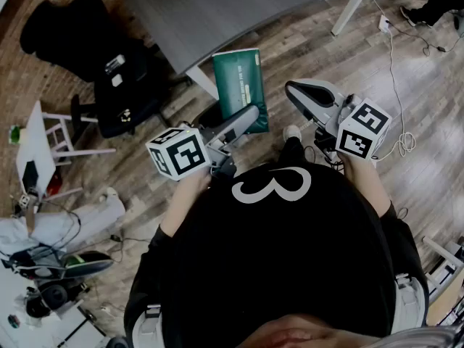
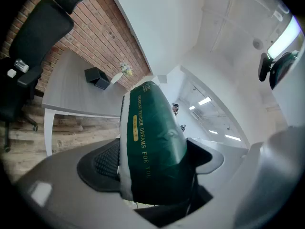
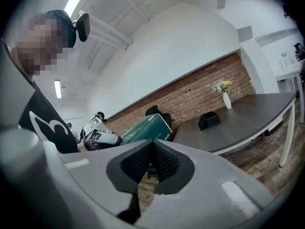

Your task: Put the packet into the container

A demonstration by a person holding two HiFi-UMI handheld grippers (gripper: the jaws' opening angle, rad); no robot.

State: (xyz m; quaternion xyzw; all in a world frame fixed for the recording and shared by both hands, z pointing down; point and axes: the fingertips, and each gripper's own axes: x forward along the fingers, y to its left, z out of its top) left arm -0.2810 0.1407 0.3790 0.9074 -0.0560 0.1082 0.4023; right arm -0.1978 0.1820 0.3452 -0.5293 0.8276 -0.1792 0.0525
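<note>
Closest in, only the left gripper view shows the grip itself. The left hand-held gripper point(image 2: 155, 159) is clamped on the near end of a dark green plastic packet with gold lettering point(image 2: 152, 137). One black ribbed pad point(image 2: 102, 161) presses on the packet's left face and the other jaw presses on its right.

The right gripper view shows something the head view cannot: the right hand-held gripper point(image 3: 152, 149) has its jaws together with nothing between them.

From above, the head view gives the layout. The packet point(image 1: 235, 85) sticks out past the tip of the left hand-held gripper point(image 1: 246, 118) and is held in the air over the wooden plank floor point(image 1: 326, 56). The right hand-held gripper point(image 1: 299, 96) is just to its right and apart from it.

Farther off stands a long grey surface point(image 1: 217, 13). The gripper views add what the head view lacks: a small black box point(image 3: 208, 120) and a white vase of flowers point(image 3: 224, 98) on that surface, in front of a red brick wall point(image 3: 200, 92). A black office chair point(image 1: 94, 42) stands at the far left.
</note>
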